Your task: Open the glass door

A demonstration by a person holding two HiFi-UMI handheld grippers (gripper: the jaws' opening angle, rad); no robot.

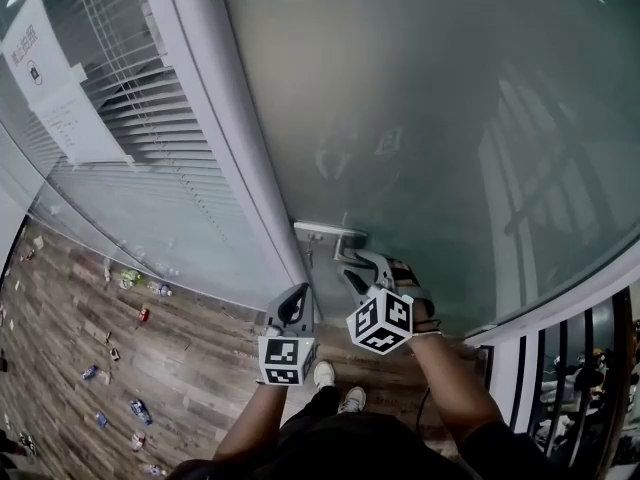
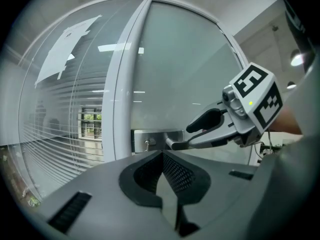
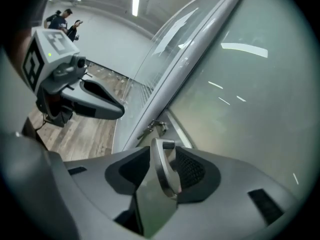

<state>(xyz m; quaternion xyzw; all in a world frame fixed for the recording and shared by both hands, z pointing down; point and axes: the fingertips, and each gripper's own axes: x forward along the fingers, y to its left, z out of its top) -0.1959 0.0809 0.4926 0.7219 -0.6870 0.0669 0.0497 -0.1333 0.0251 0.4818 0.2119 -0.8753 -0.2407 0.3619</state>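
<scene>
Writing first: a white notice sheet [image 1: 50, 78] is stuck on the fixed pane with blinds [image 1: 130, 108] left of the door. It has red characters and a small round sign, too small for me to read. From the left tongs view the same sheet [image 2: 67, 46] is blank white. The only other print is the black-and-white square markers on the cubes [image 1: 380, 320]. The glass door [image 1: 430, 118] is frosted. Its metal lever handle [image 1: 338, 236] sits at the door's left edge, against the white frame post [image 1: 240, 168]. My right tongs [image 1: 352, 268] are at the handle. The right gripper view shows the lever [image 3: 165, 171] standing between the jaws, which are wide apart and not clamping it. My left tongs [image 1: 293, 303] hang just beside and below, jaws together on nothing. The left gripper view alone shows the lock plate [image 2: 150, 141] and thumb-turn face-on. The right gripper view alone shows people [image 3: 62, 19] far down the hall. Only the head view gives the wooden floor [image 1: 200, 358] with small bits scattered on it, my shoes [image 1: 338, 386] and the dark railing [image 1: 570, 368].
</scene>
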